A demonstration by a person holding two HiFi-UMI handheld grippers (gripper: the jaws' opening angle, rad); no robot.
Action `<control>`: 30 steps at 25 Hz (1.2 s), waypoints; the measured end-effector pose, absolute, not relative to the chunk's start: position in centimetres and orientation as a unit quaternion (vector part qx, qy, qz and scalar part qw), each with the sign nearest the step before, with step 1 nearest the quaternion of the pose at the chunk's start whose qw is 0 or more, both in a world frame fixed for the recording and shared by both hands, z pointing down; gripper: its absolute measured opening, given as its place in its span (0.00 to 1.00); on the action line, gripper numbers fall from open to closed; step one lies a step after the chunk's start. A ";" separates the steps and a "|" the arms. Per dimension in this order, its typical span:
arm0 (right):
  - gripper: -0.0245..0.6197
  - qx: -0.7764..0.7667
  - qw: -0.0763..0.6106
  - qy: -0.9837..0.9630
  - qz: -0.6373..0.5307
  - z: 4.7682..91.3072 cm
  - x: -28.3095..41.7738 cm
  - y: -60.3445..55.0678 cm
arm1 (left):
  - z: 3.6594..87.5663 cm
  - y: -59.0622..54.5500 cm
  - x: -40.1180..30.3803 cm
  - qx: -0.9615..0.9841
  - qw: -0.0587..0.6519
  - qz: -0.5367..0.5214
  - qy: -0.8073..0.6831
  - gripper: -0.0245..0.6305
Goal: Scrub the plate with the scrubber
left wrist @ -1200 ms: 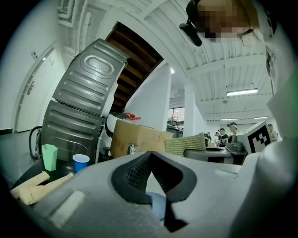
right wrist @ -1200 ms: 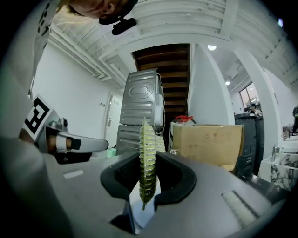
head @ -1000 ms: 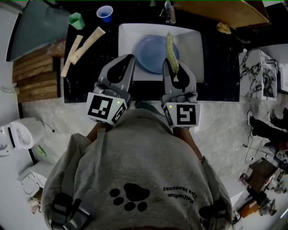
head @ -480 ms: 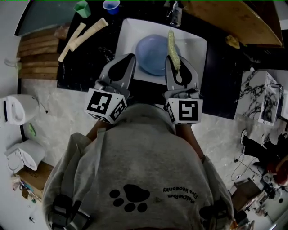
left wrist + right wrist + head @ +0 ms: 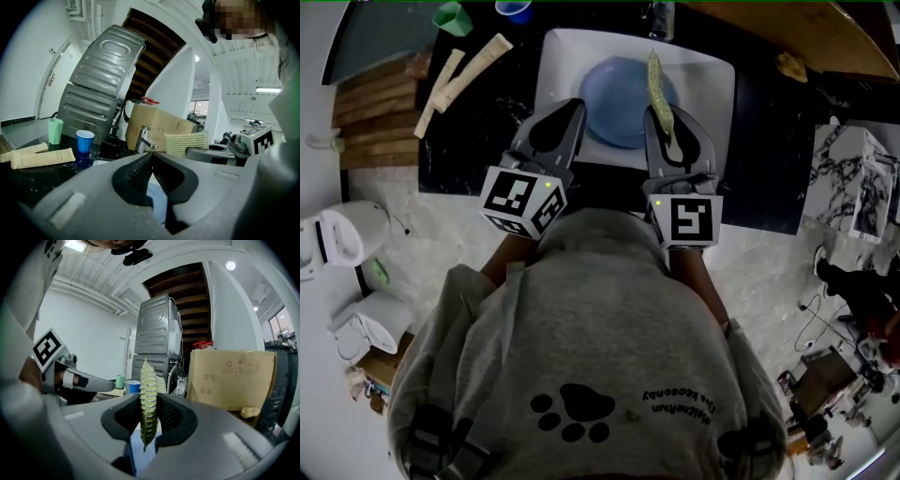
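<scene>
Scrubber (image 5: 654,82) stood edge-on, pinched by the right gripper (image 5: 664,120) over the blue plate (image 5: 614,108) in the white sink (image 5: 717,84), seemingly poised to scrub, while the left gripper (image 5: 151,159), jaws pressed together empty, hovered nearby.

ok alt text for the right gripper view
The right gripper is shut on a thin yellow-green scrubber, held upright and edge-on between its dark jaws. Behind stand a brown cardboard box and a grey metal appliance.
</scene>
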State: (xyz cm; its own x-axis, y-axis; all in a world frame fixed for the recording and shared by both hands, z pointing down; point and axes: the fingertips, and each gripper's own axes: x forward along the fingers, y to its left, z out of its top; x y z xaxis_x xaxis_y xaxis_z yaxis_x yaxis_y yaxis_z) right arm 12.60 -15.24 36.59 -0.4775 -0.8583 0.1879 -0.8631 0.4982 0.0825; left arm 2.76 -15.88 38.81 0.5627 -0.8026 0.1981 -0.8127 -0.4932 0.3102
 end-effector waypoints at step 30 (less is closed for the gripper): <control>0.15 0.466 0.214 -0.855 0.083 49.2 11.7 -21.3 | 53.4 -22.9 3.3 0.839 0.299 0.132 -0.435 0.04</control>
State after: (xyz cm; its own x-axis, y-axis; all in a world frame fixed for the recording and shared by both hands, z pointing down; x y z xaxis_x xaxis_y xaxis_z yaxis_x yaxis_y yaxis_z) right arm 11.70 -21.28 49.21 -0.4746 -0.7605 0.4431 -0.8319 0.5521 0.0564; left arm 3.27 -22.92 53.41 0.5874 -0.6508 0.4810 -0.8084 -0.4432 0.3875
